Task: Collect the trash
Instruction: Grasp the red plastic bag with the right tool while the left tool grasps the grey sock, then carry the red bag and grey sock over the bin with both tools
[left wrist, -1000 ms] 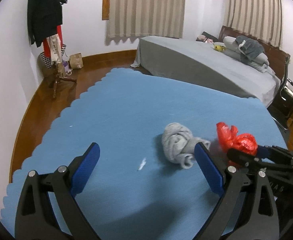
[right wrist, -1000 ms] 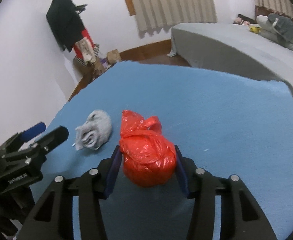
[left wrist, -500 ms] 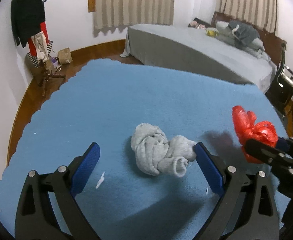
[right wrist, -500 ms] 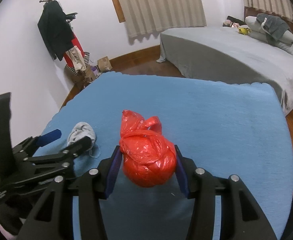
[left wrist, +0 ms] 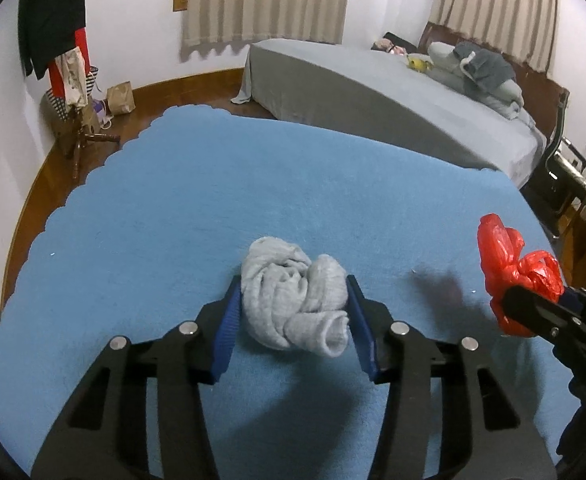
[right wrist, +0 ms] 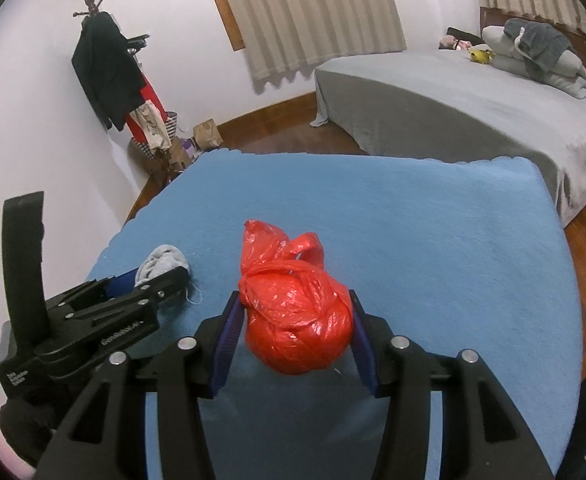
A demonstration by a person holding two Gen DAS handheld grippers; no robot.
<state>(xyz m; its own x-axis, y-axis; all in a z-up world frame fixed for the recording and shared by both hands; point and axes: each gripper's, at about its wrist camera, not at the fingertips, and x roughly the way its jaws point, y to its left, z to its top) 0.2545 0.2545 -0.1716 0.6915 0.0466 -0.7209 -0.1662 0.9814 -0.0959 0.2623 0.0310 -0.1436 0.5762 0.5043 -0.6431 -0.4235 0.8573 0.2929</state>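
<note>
Since earlier: left claw [left wrist: 293, 320] tilted downward, closing around gray sock bundle [left wrist: 293, 296]; right claw [right wrist: 293, 332] pinching red bag [right wrist: 297, 316].

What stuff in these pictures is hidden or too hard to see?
- Inside the red bag: right wrist view, knotted shut, contents hidden.
- Underside of the grey cloth: left wrist view, hidden by its own folds and the closing left tool.
- Most of the cloth in the right wrist view: the left tool covers it.
- The person: only a sleeve, cut off by the picture edge.
</note>
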